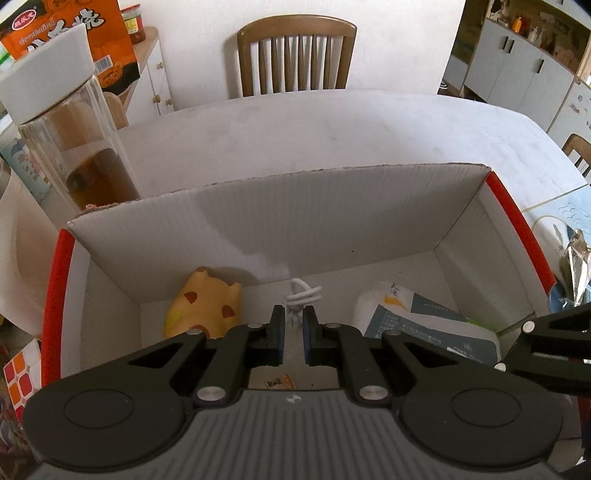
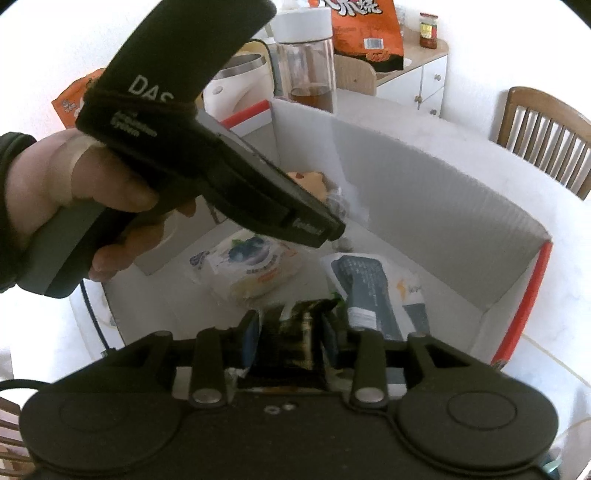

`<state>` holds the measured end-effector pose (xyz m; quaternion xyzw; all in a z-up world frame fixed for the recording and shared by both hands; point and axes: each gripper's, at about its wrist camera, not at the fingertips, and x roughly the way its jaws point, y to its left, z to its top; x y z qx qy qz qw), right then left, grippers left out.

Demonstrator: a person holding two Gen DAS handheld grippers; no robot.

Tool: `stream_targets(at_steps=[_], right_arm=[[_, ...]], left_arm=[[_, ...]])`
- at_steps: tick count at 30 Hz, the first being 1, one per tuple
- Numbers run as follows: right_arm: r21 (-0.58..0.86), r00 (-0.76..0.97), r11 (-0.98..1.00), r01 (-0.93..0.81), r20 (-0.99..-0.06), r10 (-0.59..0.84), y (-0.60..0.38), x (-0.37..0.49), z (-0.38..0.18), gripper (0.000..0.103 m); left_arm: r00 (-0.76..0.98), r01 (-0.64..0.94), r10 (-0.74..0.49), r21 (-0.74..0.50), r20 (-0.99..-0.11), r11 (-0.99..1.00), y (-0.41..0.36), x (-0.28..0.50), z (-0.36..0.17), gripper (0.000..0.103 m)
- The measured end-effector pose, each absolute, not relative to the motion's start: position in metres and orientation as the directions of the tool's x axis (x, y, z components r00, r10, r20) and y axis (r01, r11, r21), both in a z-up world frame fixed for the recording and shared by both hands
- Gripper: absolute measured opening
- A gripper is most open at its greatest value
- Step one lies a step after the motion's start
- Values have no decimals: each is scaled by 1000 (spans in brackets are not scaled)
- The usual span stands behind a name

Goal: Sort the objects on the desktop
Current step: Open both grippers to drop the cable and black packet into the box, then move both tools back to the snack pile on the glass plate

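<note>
A white cardboard box [image 1: 295, 218] with red edges stands on the table; it also shows in the right wrist view [image 2: 424, 173]. My left gripper [image 1: 293, 321] is shut on a bundled white cable [image 1: 301, 295] and holds it inside the box. A yellow spotted toy [image 1: 203, 306] and a white-and-grey pouch [image 1: 410, 317] lie on the box floor. My right gripper [image 2: 291, 328] is shut on a dark snack packet [image 2: 291, 332] above the box's near edge. A blueberry bread packet [image 2: 251, 266] and the pouch [image 2: 369, 288] lie below. The left gripper's body [image 2: 207, 147] crosses that view.
A glass bottle [image 1: 74, 140] with amber liquid stands left of the box, an orange snack bag [image 1: 74, 33] behind it. A Rubik's cube [image 1: 20, 376] lies at the lower left. A foil packet [image 1: 576, 258] lies right of the box. A wooden chair [image 1: 295, 55] stands beyond the table.
</note>
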<state>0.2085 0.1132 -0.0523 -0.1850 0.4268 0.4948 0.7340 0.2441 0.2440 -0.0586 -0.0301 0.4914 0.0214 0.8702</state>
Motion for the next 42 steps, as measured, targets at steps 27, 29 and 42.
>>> stream_targets(at_steps=[27,29,42], right_arm=[[217,206,466,-858,-685,698,42,198,7,62],[222,214,470,-854,-673,707,34,195,12,63],[218,295,536,-816,-640,709,-32,177,28,67]], left_arm=[[549,-23,-30,-52,-835,998,238,193,-16,9],[563,-19,-34,-54,-826,998,234,185,-10,10],[633,10,-72,-84,-771,996,199,154,20,71]])
